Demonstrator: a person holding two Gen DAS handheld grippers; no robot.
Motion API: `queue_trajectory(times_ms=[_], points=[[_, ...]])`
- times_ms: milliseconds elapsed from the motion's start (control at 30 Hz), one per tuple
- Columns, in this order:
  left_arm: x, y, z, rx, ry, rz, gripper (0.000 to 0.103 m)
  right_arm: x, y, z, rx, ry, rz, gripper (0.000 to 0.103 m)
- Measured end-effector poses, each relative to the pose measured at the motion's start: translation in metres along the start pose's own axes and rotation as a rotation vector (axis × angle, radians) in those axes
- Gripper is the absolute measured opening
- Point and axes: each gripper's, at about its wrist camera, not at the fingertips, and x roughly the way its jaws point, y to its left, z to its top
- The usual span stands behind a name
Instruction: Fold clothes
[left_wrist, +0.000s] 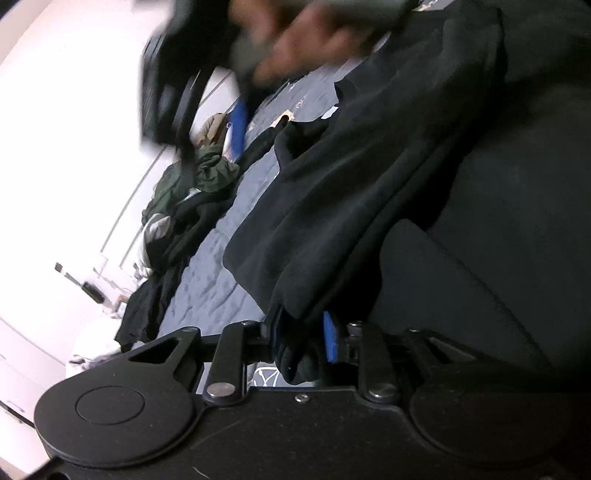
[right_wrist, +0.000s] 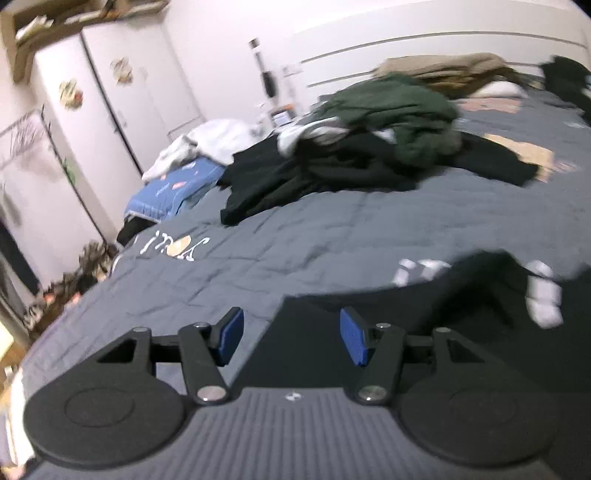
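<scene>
We see a black garment draped across the grey quilt of a bed, one bunched edge of it running down between the blue pads of our left gripper, whose jaws are nearly closed and pinch that fold. Our right gripper hangs above the quilt and a dark cloth with white marks, its jaws about half open with nothing between them. A blurred hand holding it shows in the left wrist view. Farther back on the bed lies a pile of clothes, dark green on top of black, near a white headboard. A white wardrobe stands at the left.
</scene>
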Motion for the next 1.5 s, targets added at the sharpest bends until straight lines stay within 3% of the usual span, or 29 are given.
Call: queue_trajectory(times_ms=[167, 300, 367, 400, 433, 533, 667, 733, 867, 933, 967, 1067, 1100, 1167, 1233, 1267, 1367, 1400, 1467, 1500], points=[[0.006, 0.002, -0.002, -0.013, -0.005, -0.003, 0.026, 0.061, 0.012, 0.013, -0.098, 0.121, -0.042, 0.057], [0.009, 0.003, -0.005, -0.012, -0.019, 0.004, 0.027, 0.092, 0.013, 0.006, -0.104, 0.237, -0.047, 0.056], [0.012, 0.004, -0.006, -0.026, -0.027, -0.001, 0.026, 0.101, 0.014, 0.002, -0.093, 0.263, -0.055, 0.043], [0.012, 0.005, -0.007, -0.029, -0.03, -0.005, 0.022, 0.104, 0.012, 0.002, -0.064, 0.262, -0.055, 0.009], [0.011, 0.006, -0.008, -0.022, -0.034, -0.01, 0.015, 0.106, 0.01, 0.003, -0.027, 0.262, -0.052, 0.002], [0.002, 0.012, -0.01, 0.02, -0.035, -0.017, 0.01, 0.11, 0.007, 0.007, 0.036, 0.228, -0.053, 0.001], [-0.017, 0.028, -0.009, 0.036, -0.048, 0.035, 0.009, 0.099, 0.008, 0.016, 0.116, 0.096, -0.032, 0.001], [-0.017, 0.035, -0.007, -0.022, -0.048, 0.034, 0.014, 0.097, 0.012, 0.019, 0.124, 0.052, -0.019, 0.0], [0.003, 0.04, -0.014, -0.197, 0.032, -0.083, 0.03, 0.118, 0.015, 0.023, 0.095, 0.193, 0.01, 0.0], [0.007, 0.045, -0.02, -0.254, 0.042, -0.084, 0.053, 0.115, 0.017, 0.025, 0.045, 0.208, -0.015, 0.004], [0.008, 0.051, -0.022, -0.303, 0.041, -0.081, 0.058, 0.112, 0.016, 0.027, 0.025, 0.212, -0.003, 0.005], [0.012, 0.069, -0.026, -0.457, 0.05, -0.112, 0.059, 0.108, 0.008, 0.034, -0.015, 0.267, 0.001, 0.016], [0.013, 0.071, -0.027, -0.489, 0.055, -0.125, 0.059, 0.108, 0.004, 0.036, -0.025, 0.286, -0.005, 0.025], [0.019, 0.072, -0.027, -0.514, 0.064, -0.152, 0.059, 0.11, -0.001, 0.037, -0.027, 0.309, -0.012, 0.039], [0.025, 0.072, -0.027, -0.538, 0.073, -0.179, 0.059, 0.118, -0.002, 0.032, -0.027, 0.357, -0.004, 0.045], [0.027, 0.072, -0.028, -0.549, 0.075, -0.192, 0.057, 0.121, 0.0, 0.03, -0.03, 0.375, -0.001, 0.045], [0.022, 0.065, -0.033, -0.601, 0.07, -0.203, 0.032, 0.133, 0.007, 0.019, -0.041, 0.391, -0.016, 0.044], [0.024, 0.067, -0.036, -0.622, 0.071, -0.202, 0.024, 0.137, 0.008, 0.015, -0.043, 0.391, -0.031, 0.037], [0.022, 0.072, -0.039, -0.649, 0.059, -0.209, 0.018, 0.143, 0.01, 0.011, -0.046, 0.39, -0.041, 0.009], [0.019, 0.073, -0.038, -0.635, 0.043, -0.185, 0.015, 0.144, 0.01, 0.012, -0.029, 0.379, -0.035, 0.009]])
